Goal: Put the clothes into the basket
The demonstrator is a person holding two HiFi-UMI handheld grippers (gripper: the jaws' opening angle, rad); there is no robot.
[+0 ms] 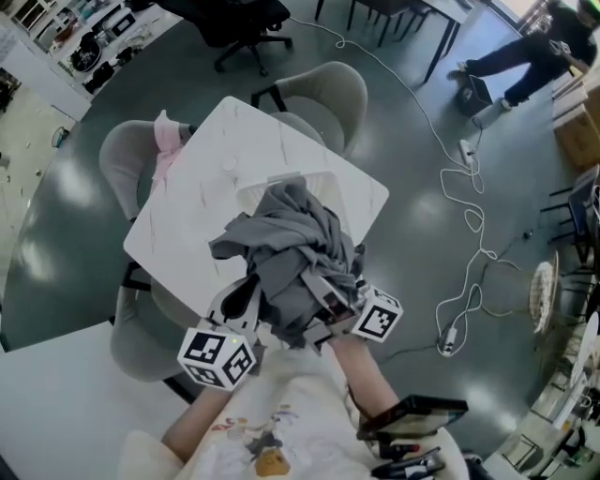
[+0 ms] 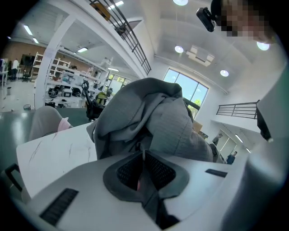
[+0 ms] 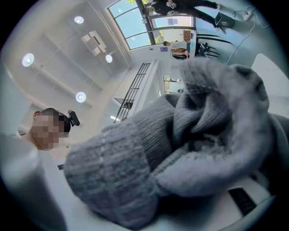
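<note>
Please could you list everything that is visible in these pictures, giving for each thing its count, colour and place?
grey clothes: one bundle, grey, held above the basket; the number of pieces cannot be told
basket: one, white, on the table, mostly hidden by the clothes
table: one, white with faint streaks, centre
chairs: three, grey, around the table
pink cloth: one, pink, on the left chair
second table: one, white, lower left
office chair: one, black, top
cable: one, white, on the floor, right
bystander: one, dark clothing, upper right
left claw: one, shut on the clothes
right claw: one, shut on the clothes
</note>
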